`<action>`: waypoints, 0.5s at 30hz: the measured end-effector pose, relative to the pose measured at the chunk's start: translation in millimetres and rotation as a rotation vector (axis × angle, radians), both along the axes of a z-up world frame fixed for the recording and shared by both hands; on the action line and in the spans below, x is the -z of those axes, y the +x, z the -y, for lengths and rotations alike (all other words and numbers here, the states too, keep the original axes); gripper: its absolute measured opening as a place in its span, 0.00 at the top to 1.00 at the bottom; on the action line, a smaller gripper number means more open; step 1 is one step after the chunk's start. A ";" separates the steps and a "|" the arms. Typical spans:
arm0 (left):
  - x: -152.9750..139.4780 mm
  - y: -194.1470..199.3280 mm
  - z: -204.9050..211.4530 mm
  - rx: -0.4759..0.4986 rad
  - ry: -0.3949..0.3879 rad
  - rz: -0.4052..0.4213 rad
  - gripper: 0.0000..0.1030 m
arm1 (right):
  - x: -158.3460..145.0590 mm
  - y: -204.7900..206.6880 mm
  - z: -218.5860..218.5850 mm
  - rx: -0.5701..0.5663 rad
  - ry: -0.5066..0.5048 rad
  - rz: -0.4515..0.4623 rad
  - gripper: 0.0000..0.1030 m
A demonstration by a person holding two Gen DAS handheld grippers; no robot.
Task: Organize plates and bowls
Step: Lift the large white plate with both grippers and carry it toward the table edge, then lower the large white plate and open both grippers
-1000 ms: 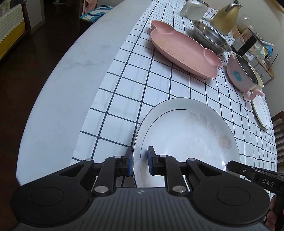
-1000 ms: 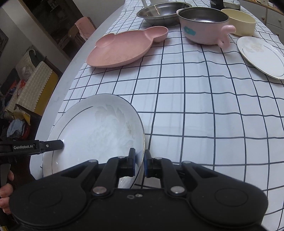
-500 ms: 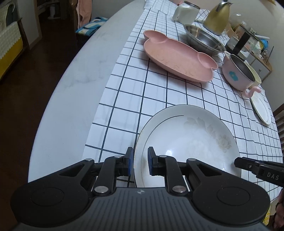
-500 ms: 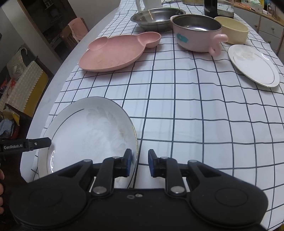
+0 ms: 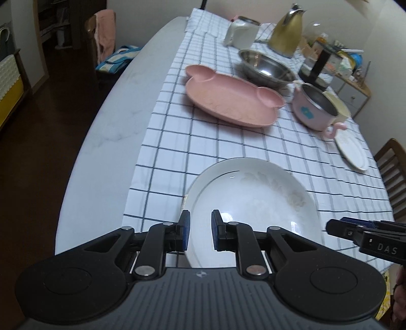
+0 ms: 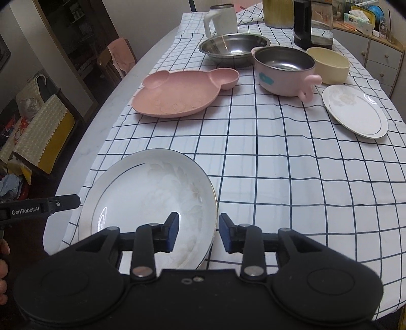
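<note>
Both hand-held grippers hovered at the near end of the worktop (image 6: 83, 142): the left hand-held gripper (image 5: 198, 229) had its jaws parted astride the left rim of the large white plate (image 5: 253, 210) without pinching it, and the right hand-held gripper (image 6: 198, 232) stood wide open with the plate's right rim in the gap, touched by neither pad. That plate (image 6: 149, 203) lay flat on the checked cloth (image 6: 279, 165) near the worktop's near-left edge. Further along the cloth sat a pink bear-shaped tray (image 6: 185, 94), a steel bowl (image 6: 233, 48), a pink handled pot (image 6: 285, 69), a cream bowl (image 6: 328, 64) and a small white plate (image 6: 355, 110), all well apart from the large one. Each gripper's body hid the plate's nearest rim. Behind the bowls stood a white jug (image 6: 220, 21) and a gold kettle (image 5: 286, 30), the clutter beyond them too small to make out.
</note>
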State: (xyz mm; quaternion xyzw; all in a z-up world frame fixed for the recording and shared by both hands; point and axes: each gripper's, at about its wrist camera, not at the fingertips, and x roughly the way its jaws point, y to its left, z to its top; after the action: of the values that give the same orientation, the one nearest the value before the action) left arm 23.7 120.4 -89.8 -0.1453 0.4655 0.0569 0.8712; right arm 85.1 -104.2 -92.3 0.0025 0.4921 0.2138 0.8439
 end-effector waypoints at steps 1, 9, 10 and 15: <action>-3.3 -1.5 1.5 0.008 -0.006 0.008 0.80 | -3.2 -2.9 0.0 0.003 0.000 0.007 0.64; -33.2 -7.3 26.8 0.101 0.001 0.092 0.73 | -35.3 -23.3 7.3 0.034 0.010 0.088 0.53; -37.2 -8.1 30.9 0.114 0.006 0.105 0.68 | -39.0 -25.4 9.4 0.044 0.014 0.096 0.51; -55.7 -11.4 47.6 0.166 0.014 0.169 0.47 | -56.7 -37.6 21.2 0.085 0.024 0.141 0.41</action>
State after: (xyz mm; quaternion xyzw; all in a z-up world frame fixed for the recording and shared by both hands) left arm 12.4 72.8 -34.1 -0.1045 0.4005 -0.0244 0.9100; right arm 47.6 -125.4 -35.7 0.0187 0.4283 0.1833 0.8847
